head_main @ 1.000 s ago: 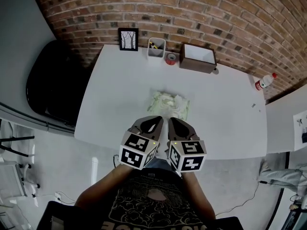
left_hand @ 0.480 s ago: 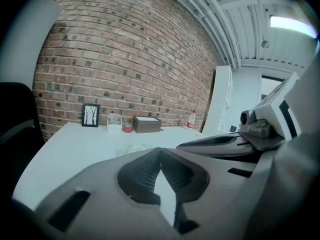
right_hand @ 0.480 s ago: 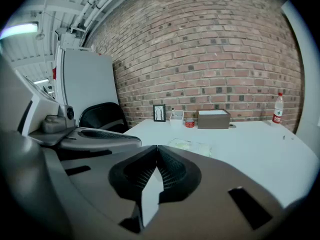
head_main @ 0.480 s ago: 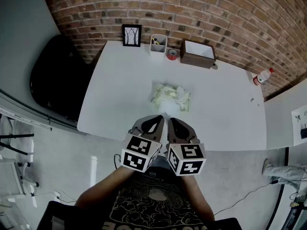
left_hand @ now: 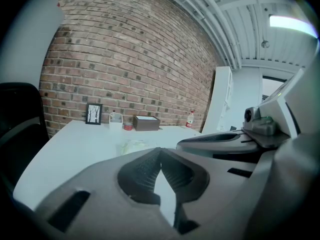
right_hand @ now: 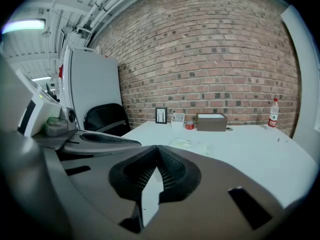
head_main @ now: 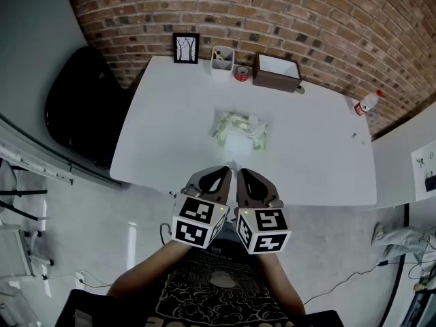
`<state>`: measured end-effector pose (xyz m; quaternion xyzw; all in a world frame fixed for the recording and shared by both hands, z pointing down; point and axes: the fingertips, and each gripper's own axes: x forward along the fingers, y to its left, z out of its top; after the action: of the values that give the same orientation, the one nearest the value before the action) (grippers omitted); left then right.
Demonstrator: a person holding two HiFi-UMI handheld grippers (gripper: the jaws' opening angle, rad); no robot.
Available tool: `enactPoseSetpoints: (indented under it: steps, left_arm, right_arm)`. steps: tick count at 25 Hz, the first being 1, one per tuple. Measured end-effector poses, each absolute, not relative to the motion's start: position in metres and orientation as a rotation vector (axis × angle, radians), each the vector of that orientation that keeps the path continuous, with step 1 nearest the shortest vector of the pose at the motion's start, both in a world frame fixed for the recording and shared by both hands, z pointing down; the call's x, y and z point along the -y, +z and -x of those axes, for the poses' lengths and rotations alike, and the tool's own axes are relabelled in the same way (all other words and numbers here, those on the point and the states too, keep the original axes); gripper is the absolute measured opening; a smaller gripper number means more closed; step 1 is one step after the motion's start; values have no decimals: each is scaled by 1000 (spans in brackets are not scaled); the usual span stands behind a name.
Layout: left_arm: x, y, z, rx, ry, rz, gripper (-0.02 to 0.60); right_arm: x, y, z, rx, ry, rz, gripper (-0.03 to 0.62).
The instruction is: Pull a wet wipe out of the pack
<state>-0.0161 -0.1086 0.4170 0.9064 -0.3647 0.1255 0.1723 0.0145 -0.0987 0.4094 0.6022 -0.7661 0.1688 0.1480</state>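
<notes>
Chair (head_main: 78, 107), black, stands off the left side of a white tabletop (head_main: 163, 135) set against a brick wall. Along the tabletop's far edge run, left to right, a framed picture (head_main: 185, 48), a white cup (head_main: 222, 61), a red tape roll (head_main: 241, 73) and an open brown box (head_main: 276, 72). A bottle (head_main: 366, 103) with a red label stands at the far right corner. The wet wipe pack (head_main: 240, 129), pale green, lies flat near the tabletop's middle. At the near edge a person holds the left gripper (head_main: 227, 171) and the right gripper (head_main: 240, 172) side by side, tips pointed toward the pack and well apart from it. Each one's jaws are pressed together at the tips, with nothing between them.
</notes>
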Motion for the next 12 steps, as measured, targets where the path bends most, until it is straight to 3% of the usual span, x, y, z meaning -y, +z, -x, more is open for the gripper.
enactPoseSetpoints:
  steps: [12]
  left_arm:
    - [91,417,23,1036,359,-2585,12]
  right_arm:
    - [80,408,-10,2194,462,-1758,17]
